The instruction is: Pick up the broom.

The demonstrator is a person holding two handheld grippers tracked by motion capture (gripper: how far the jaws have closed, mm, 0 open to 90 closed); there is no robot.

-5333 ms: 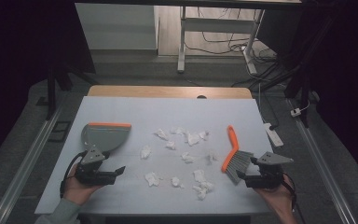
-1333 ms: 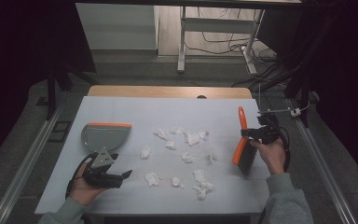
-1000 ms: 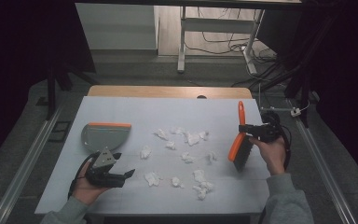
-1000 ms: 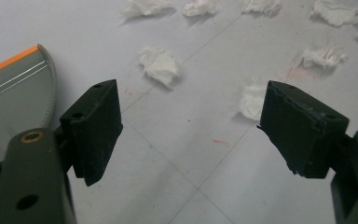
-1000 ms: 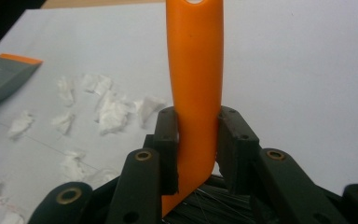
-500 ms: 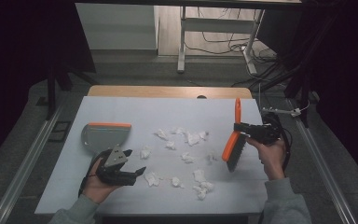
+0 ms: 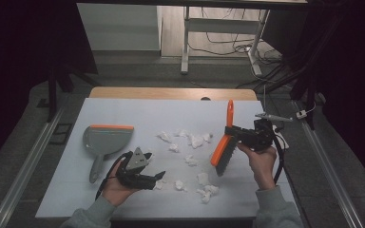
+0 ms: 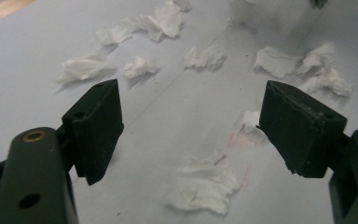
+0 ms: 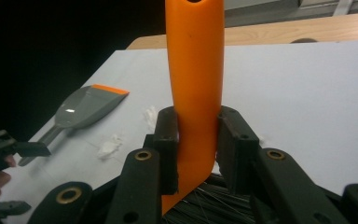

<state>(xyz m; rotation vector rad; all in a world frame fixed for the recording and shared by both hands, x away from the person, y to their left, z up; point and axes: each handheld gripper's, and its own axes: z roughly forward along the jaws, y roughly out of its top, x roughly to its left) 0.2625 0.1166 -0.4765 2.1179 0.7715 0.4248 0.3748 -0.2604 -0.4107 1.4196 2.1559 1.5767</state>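
My right gripper (image 7: 231, 131) is shut on the handle of an orange brush (image 7: 223, 147) with dark bristles, held tilted above the table with the bristles low and toward me. In the right gripper view the orange handle (image 9: 195, 79) rises between the two pads of that gripper (image 9: 196, 147). Several crumpled white paper scraps (image 7: 191, 140) lie across the middle of the table. My left gripper (image 7: 155, 168) is open and low over the near scraps, with one scrap (image 8: 204, 185) on the table between its jaws (image 8: 198, 126), untouched. A grey dustpan (image 7: 105, 139) with an orange lip lies flat at the left.
The pale blue tabletop (image 7: 171, 111) has a wooden strip along its far edge. Metal rails run down both sides of the table. A desk frame and cables stand on the floor beyond. The dustpan (image 9: 85, 105) lies at the left in the right gripper view.
The right gripper has taken the brush up off the table and carried it left toward the scraps. The left gripper has moved right, away from the dustpan handle, to the near scraps.
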